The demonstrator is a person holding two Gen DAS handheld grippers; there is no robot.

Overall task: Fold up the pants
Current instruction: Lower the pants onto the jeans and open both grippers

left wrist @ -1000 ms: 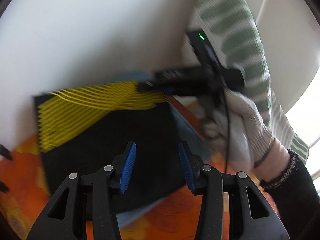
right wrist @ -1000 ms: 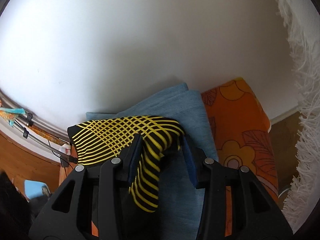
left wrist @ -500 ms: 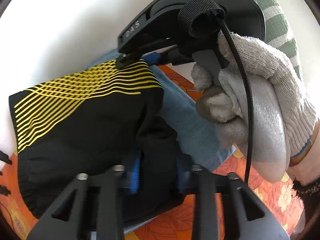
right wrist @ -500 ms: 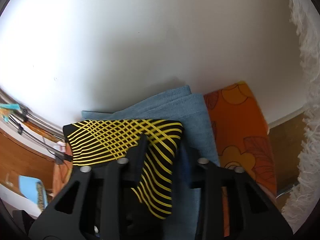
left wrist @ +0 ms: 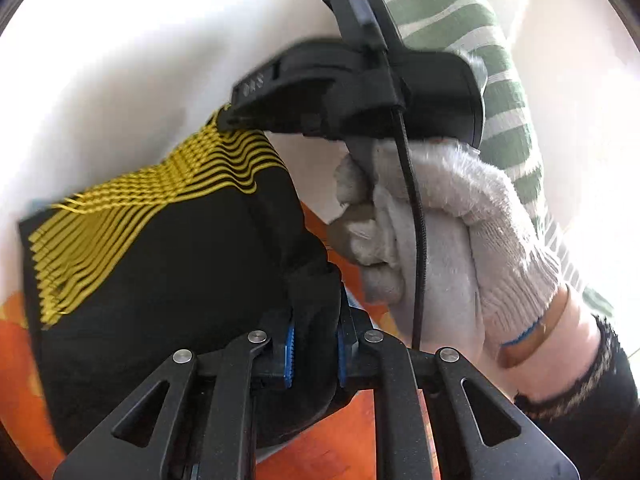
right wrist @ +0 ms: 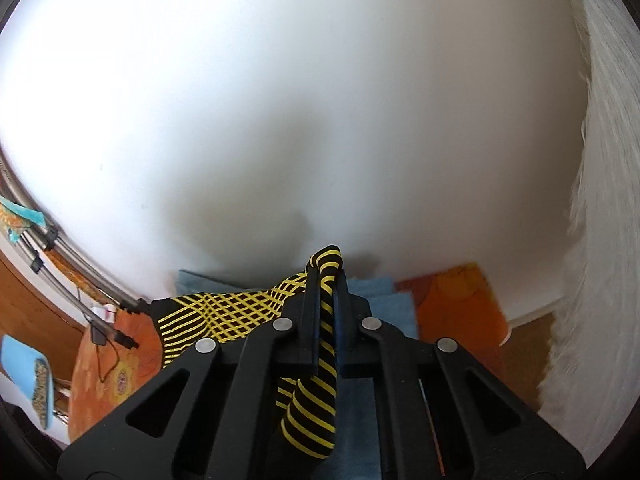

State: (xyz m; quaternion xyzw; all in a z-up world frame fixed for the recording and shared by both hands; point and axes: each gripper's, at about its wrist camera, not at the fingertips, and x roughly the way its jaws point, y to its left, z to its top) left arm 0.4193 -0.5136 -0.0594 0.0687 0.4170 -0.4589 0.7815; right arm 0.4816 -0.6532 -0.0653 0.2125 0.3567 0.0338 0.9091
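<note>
Left gripper (left wrist: 314, 344) pinching bunched near edge of black yellow-striped fabric pants (left wrist: 160, 264); right gripper (right wrist: 326, 280) pinching far striped corner, gloved hand (left wrist: 440, 240) right.

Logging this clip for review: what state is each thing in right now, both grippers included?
Left gripper: shut on the black and yellow pants, at a bunched black edge.
Right gripper: shut on the pants' yellow-lined corner.
Black and yellow pants: pinched at two spots, partly lifted.
Blue garment: lying flat beneath.
Orange floral cloth: spread underneath.

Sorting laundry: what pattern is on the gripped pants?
Black pants with thin yellow lines; clearest in the left wrist view.
</note>
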